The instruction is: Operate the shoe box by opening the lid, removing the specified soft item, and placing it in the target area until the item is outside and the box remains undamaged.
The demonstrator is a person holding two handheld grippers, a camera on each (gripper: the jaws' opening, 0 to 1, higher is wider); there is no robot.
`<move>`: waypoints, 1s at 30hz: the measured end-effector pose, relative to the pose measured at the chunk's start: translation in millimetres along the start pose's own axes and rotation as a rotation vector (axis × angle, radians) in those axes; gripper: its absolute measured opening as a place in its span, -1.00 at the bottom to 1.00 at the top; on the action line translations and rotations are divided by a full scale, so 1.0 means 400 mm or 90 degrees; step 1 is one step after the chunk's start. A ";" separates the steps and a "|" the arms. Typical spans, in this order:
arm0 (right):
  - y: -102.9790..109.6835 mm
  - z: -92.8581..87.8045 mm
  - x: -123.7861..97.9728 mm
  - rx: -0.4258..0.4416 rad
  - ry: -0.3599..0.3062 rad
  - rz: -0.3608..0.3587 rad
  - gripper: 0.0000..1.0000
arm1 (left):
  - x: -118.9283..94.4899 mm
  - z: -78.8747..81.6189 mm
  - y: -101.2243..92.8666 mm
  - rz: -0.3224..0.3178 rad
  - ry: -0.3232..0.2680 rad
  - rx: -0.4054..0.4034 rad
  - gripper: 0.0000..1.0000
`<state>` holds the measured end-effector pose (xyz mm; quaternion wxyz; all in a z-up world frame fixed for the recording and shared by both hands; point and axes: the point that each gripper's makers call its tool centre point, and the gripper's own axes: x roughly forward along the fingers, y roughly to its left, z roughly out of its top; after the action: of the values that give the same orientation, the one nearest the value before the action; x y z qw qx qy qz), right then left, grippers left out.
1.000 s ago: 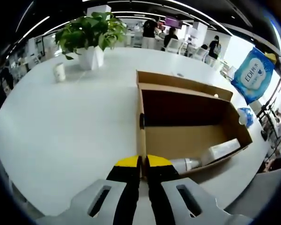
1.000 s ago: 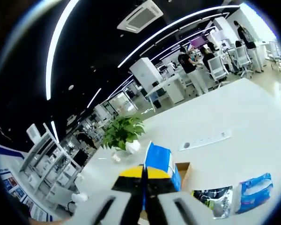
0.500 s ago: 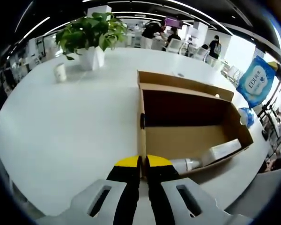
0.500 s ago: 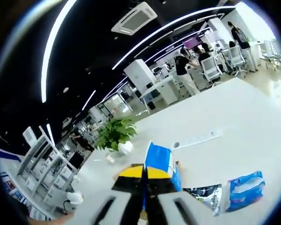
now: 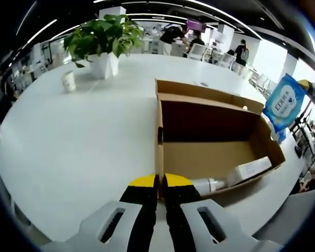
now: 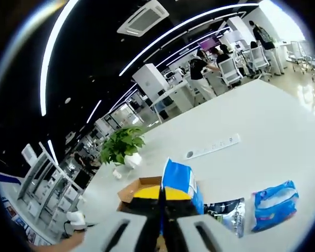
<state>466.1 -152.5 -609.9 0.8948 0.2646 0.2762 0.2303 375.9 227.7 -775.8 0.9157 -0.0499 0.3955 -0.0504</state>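
Observation:
The brown cardboard shoe box lies open on the white table, a white bottle and a white carton in its near corner. My left gripper is shut on the box's near left wall. My right gripper is shut on a blue soft pack of wipes, held up in the air. That same blue pack hangs to the right of the box in the left gripper view. The box's corner peeks out to the left of the right gripper's jaws.
A potted plant and a paper cup stand at the far left of the table. A blue packet and a dark printed packet lie on the table, with a white power strip farther off. People and office chairs fill the background.
The blue pack in my right gripper has come lower and closer to the box's right side. The left gripper and the box have stayed put.

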 end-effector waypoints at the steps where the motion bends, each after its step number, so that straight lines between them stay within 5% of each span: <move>1: -0.005 -0.006 0.005 0.002 0.003 -0.001 -1.00 | 0.000 0.000 0.000 0.000 0.000 -0.001 -0.98; 30: -0.024 -0.120 0.093 0.022 0.044 -0.012 -1.00 | 0.001 -0.001 0.004 -0.004 -0.001 -0.006 -0.97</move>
<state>466.8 -122.5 -663.5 0.8819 0.2695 0.3136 0.2264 375.9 229.3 -776.6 0.9156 -0.0558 0.3950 -0.0514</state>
